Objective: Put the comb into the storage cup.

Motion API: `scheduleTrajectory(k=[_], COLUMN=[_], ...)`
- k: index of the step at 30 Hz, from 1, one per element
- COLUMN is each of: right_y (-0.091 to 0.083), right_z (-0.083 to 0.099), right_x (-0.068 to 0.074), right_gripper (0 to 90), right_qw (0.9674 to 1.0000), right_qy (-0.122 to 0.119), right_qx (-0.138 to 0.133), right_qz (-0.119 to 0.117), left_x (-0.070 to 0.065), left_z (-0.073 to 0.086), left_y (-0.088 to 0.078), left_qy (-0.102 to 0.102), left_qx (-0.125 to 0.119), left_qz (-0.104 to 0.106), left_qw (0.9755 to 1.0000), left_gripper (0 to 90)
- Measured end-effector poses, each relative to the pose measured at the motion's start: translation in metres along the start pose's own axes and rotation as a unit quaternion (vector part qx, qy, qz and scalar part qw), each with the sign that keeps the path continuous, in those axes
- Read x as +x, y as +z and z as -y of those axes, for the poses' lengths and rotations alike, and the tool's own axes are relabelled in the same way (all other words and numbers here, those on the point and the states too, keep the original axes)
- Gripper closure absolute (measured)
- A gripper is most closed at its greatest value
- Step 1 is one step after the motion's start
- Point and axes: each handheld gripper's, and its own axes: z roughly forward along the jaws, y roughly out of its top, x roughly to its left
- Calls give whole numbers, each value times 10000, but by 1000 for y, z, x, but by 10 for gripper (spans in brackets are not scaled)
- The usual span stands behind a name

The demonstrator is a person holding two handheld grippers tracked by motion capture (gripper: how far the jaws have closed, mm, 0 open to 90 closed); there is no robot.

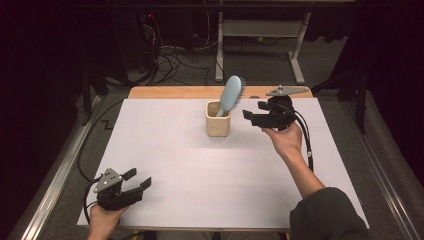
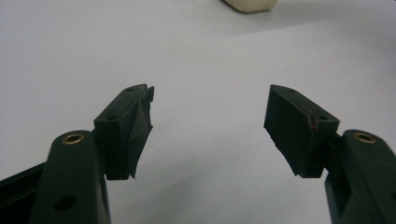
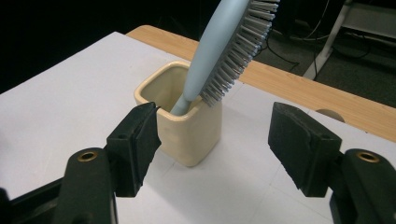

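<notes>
Hairbrush [image 1: 231,94] stands handle-down in cup [image 1: 218,125] near table's [image 1: 165,150] far edge; right gripper [image 1: 251,118] beside it, left gripper [image 1: 138,178] at near-left corner, both agape and empty.

High view: fixed above the surface's [image 1: 165,165] near edge, facing forward and down. Each gripper view looks close along its own jaws; all three share the cup [image 1: 218,120], toward 12 o'clock.

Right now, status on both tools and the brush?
Left tool open, resting near table edge. Right tool open beside cup, gripping nothing. Hairbrush stands handle-down in cup. Nothing in the way.
</notes>
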Motion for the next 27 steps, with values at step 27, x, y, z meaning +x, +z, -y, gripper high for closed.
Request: scheduleTrajectory(k=[27], right_y=[-32], right_z=[17], right_x=[2], right_gripper=[343], right_qw=[9995], right_qy=[24], right_qx=[-266], right_qz=[-156], left_x=[0], left_z=[0], left_y=[0], left_qy=[-3], left_qx=[4], left_qz=[1], left_qw=[10000], left_gripper=[326])
